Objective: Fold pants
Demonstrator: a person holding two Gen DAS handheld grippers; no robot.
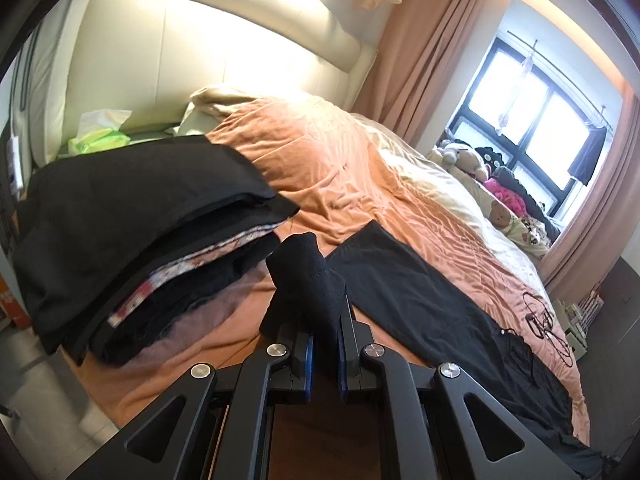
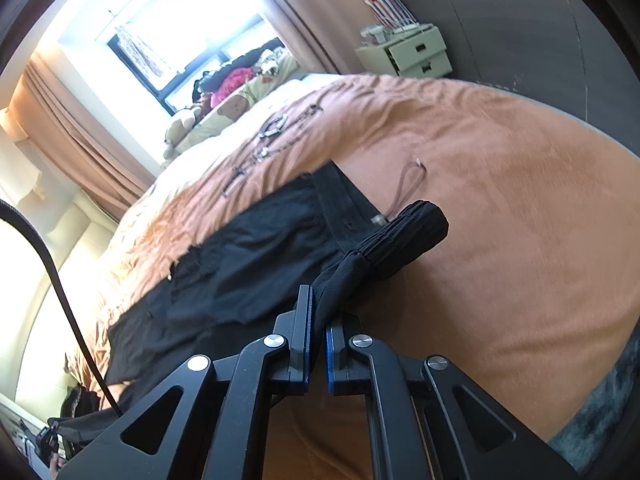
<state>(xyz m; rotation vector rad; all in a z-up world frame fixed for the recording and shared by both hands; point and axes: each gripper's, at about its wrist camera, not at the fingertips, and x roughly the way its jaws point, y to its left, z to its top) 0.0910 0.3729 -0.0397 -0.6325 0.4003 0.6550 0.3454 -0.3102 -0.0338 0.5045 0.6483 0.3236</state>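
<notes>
The black pants (image 1: 420, 300) lie stretched lengthwise across the orange bedspread (image 1: 340, 168), their near edge lifted off it at both ends. The left gripper (image 1: 325, 344) is pinched on a bunched fold of the pants' fabric, which stands up between its blue-padded fingers (image 1: 307, 364). The right gripper (image 2: 318, 320) is likewise clamped on the pants, near the gathered elastic waistband (image 2: 412, 232), which curls up above the bedspread. Just left of the pants, a stack of folded dark clothes (image 1: 132, 240) rests on the bedspread's corner. Beyond the pants, cables (image 2: 272, 132) lie on the bedspread, with stuffed toys (image 1: 464, 158) farther off under the window (image 1: 536, 120).
</notes>
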